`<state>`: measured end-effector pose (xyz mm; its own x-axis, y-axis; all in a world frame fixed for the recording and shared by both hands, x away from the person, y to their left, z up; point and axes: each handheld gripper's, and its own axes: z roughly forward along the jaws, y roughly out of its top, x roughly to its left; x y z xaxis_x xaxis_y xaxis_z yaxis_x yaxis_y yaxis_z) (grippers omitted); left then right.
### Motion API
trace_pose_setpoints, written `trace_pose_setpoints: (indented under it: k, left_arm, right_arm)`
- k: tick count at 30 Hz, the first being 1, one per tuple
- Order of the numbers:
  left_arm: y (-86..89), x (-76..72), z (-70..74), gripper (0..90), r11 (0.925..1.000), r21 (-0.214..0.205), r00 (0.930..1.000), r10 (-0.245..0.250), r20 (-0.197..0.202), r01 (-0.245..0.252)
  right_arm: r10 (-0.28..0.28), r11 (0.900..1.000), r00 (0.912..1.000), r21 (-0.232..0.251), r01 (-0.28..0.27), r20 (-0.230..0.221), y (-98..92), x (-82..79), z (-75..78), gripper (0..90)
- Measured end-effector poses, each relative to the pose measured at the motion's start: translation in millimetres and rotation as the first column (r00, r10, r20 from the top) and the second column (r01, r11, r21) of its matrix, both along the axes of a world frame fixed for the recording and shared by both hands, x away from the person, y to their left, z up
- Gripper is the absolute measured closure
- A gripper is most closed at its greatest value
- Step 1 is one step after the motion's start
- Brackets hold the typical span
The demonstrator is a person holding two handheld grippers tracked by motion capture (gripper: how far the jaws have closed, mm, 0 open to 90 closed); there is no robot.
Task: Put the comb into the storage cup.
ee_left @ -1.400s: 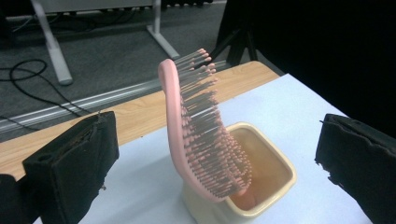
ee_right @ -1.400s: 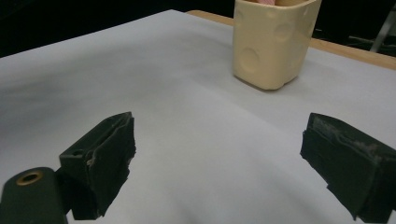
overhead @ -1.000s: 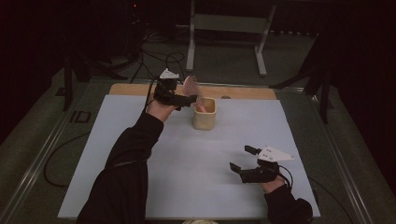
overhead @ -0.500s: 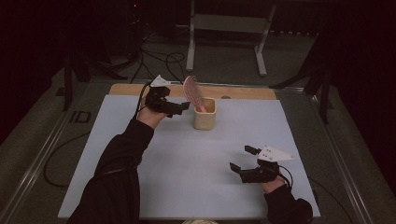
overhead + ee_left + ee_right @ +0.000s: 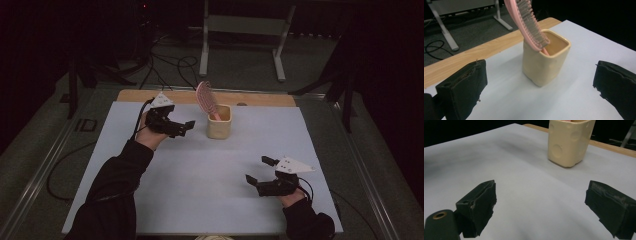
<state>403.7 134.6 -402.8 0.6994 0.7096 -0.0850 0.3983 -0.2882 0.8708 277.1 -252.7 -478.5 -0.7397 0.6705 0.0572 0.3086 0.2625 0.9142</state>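
Standing handle-down in the cream ceramic square cup (image 5: 219,123), the pink plastic hairbrush (image 5: 205,98) looks light and rigid; grip its flat head edges. Left gripper (image 5: 184,127) gapes wide beside it, empty; right gripper (image 5: 258,170) likewise wide.

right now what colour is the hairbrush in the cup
Pink, with greyish bristles; the hairbrush shows best in the left gripper view.

A cup (image 5: 219,126) stands on the worktop (image 5: 200,175) toward its far edge, with a hairbrush (image 5: 206,98) standing in it, leaning left. The left tool (image 5: 187,126) is just left of the cup; the right tool (image 5: 258,170) sits well apart, near the front right.
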Motion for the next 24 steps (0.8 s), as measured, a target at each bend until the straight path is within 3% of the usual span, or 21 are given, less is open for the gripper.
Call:
trace_pose_setpoints:
  k: [24]
  left_arm:
    - [40.8,-53.6,-36.5,0.0,0.9998,-0.005,0.9997,-0.017,-0.017,0.017]
  right_arm:
    - [0.007,1.0000,0.9999,0.002,-0.007,-0.008,2.0,0.0,-1.5,9.2]
